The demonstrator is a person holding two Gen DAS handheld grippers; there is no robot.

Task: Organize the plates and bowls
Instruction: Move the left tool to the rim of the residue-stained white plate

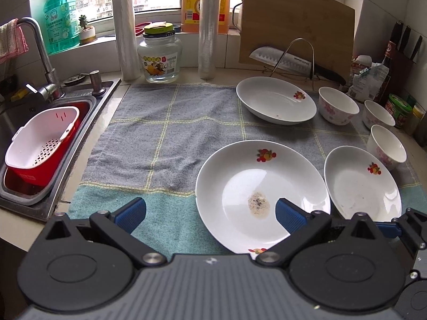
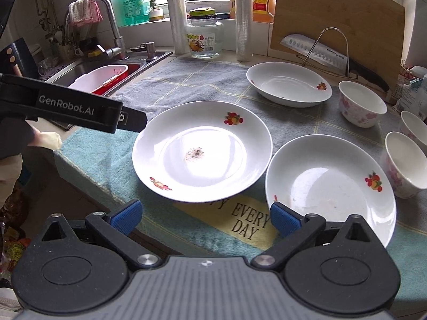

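The left gripper is spread wide, holding nothing. Its right finger hangs over the near rim of the big plate; its left finger is over the towel. Whether it touches the plate cannot be told. In the right wrist view the left gripper shows from the side, its tip at that plate's left rim.

The right gripper is also wide open and empty. It sits low in front of the towel's near edge, its right finger over the near-left rim of the near dish, its left finger just off the counter edge.

The big plate lies flat on the towel with a speckled crumb patch in its middle. The near dish lies just right of it, apart. A far dish sits toward the back of the towel, in front of the cutting board and knife. Three flowered bowls stand upright along the right side: one beside the far dish, a second further right, a third close by the near dish.

At the left, the sink holds a red-and-white basket.
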